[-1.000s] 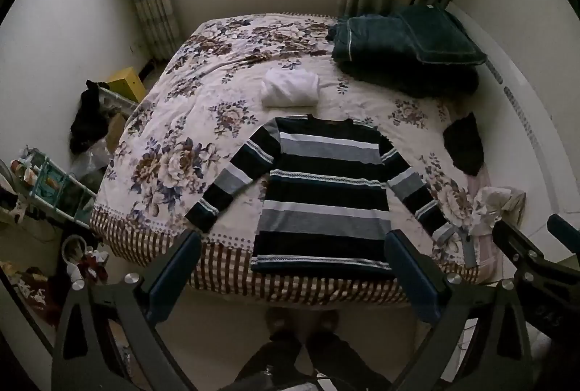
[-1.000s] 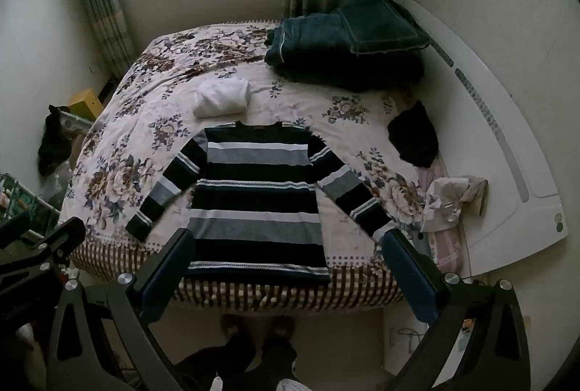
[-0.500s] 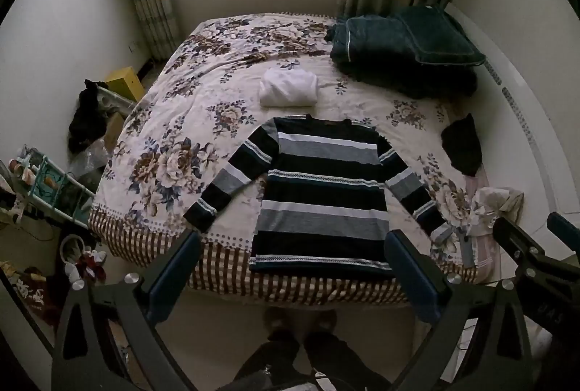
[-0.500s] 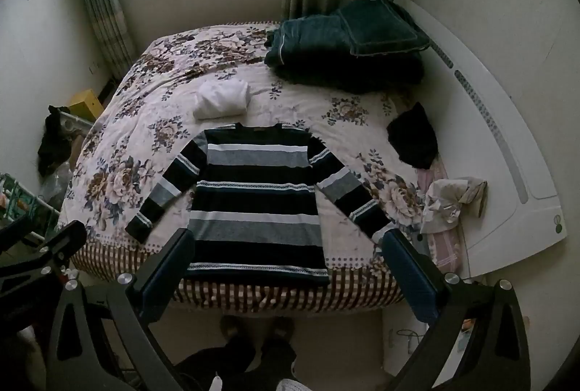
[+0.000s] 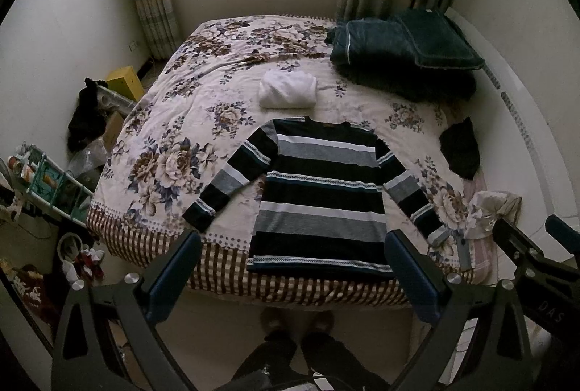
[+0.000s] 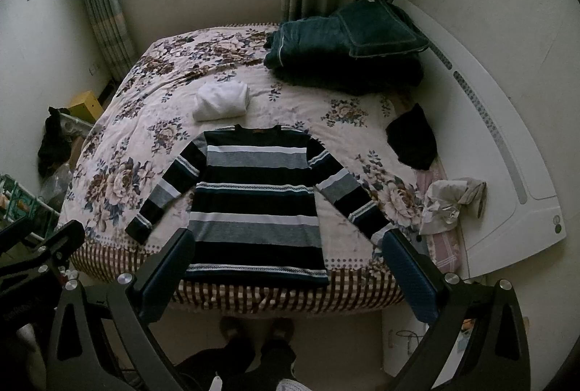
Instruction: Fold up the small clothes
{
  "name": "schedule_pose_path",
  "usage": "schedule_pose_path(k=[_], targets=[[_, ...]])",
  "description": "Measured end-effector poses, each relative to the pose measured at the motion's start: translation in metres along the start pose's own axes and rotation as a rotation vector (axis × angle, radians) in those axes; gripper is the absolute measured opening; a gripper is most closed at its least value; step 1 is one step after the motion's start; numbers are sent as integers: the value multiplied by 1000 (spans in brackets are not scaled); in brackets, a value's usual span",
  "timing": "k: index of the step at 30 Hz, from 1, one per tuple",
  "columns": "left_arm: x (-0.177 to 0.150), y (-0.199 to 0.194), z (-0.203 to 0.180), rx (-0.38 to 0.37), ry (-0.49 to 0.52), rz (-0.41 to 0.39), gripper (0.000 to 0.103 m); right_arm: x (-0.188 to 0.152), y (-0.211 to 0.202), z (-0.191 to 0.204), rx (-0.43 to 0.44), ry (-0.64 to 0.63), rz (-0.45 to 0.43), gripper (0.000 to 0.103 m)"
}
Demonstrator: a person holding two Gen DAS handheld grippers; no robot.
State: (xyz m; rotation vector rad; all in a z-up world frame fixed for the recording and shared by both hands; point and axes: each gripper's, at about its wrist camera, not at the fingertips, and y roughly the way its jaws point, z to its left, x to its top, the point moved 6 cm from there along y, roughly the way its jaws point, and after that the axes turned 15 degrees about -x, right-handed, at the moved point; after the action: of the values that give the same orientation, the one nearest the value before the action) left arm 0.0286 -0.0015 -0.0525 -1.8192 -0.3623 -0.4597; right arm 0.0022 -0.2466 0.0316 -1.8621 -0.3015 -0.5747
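Observation:
A black, grey and white striped sweater (image 5: pixel 319 195) (image 6: pixel 253 206) lies flat near the foot of the flowered bed (image 5: pixel 174 122) (image 6: pixel 119 151), both sleeves spread outward. A folded white garment (image 5: pixel 288 89) (image 6: pixel 222 101) rests just beyond its collar. High above the bed's near edge, my left gripper (image 5: pixel 293 267) is open and holds nothing. My right gripper (image 6: pixel 290 264) is likewise open and empty, held well above the hem. Each gripper's frame shows at the other view's edge.
Dark green bedding (image 5: pixel 402 53) (image 6: pixel 348 46) is piled at the far right. A black garment (image 5: pixel 460 149) (image 6: pixel 411 139) and a crumpled pale cloth (image 5: pixel 485 213) (image 6: pixel 449 204) lie along the right side. Clutter and a rack (image 5: pixel 47 184) crowd the floor at left. A person's feet (image 5: pixel 297 322) stand below.
Both views have shifted very slightly; the sweater and other clothes lie as before, and both grippers stay open.

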Motion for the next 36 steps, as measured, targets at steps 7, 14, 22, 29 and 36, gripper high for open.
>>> schedule_pose_path(k=[7,14,22,29,36], targets=[[0,0,0,-1,1,-2,103,1,-2,-1,-1,0,-2,103],[0,0,0,-3,1,-5,103,2,-5,-2,-2,1,-4,103],[0,0,0,-4,0,-8,103,2,-6,-3,-1,2,-6,103],[0,0,0,-6,-1,-9,103,2,-7,-2,0,1,-7,103],[0,0,0,-7,0,-10,103,3,-8,0,0,2,-6,103]])
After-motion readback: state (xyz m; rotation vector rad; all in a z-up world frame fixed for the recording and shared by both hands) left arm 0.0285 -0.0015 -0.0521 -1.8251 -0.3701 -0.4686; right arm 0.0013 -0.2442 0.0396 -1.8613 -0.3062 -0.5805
